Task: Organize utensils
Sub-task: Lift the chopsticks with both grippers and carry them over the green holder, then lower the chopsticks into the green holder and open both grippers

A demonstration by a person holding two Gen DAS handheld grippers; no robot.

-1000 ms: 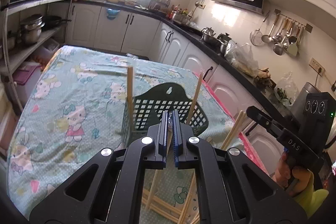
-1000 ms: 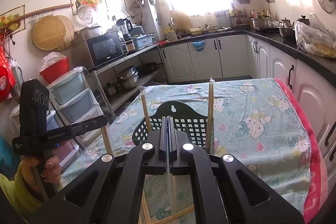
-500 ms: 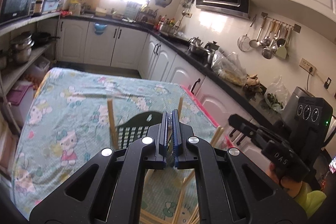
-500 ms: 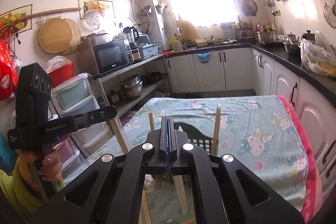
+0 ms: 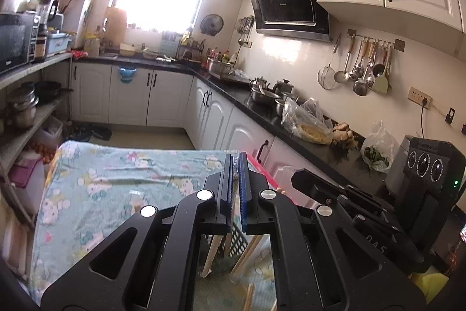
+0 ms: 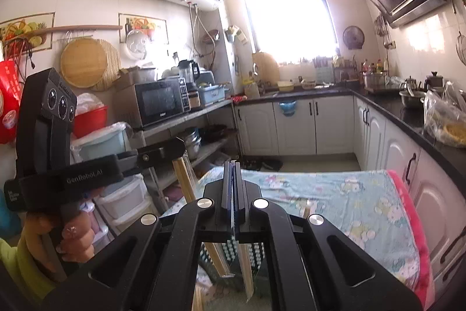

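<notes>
My left gripper (image 5: 236,162) is shut, and wooden chopsticks (image 5: 214,255) in a clear sleeve hang below its fingers. The right wrist view shows that left gripper (image 6: 180,147) from the side, pinching the top of those chopsticks (image 6: 183,179). My right gripper (image 6: 232,168) is shut too, with a chopstick (image 6: 244,267) hanging straight down from it. In the left wrist view the right gripper (image 5: 297,178) sits just to the right. Under both, mostly hidden, stands a black mesh basket (image 5: 234,244) (image 6: 257,252) on the cartoon-print tablecloth (image 5: 116,188). Another chopstick tip (image 6: 306,209) pokes up beside the basket.
A black counter (image 5: 291,124) with pots and plastic bags runs along the right. Open shelves with a microwave (image 6: 163,102) and plastic drawers (image 6: 122,209) stand left of the table. The cloth's pink edge (image 6: 407,209) marks the table's right side. A person's hand (image 6: 72,238) grips the left handle.
Both grippers have risen with their chopsticks. The table and basket have dropped low in both views, and the basket is now almost hidden under the gripper bodies.
</notes>
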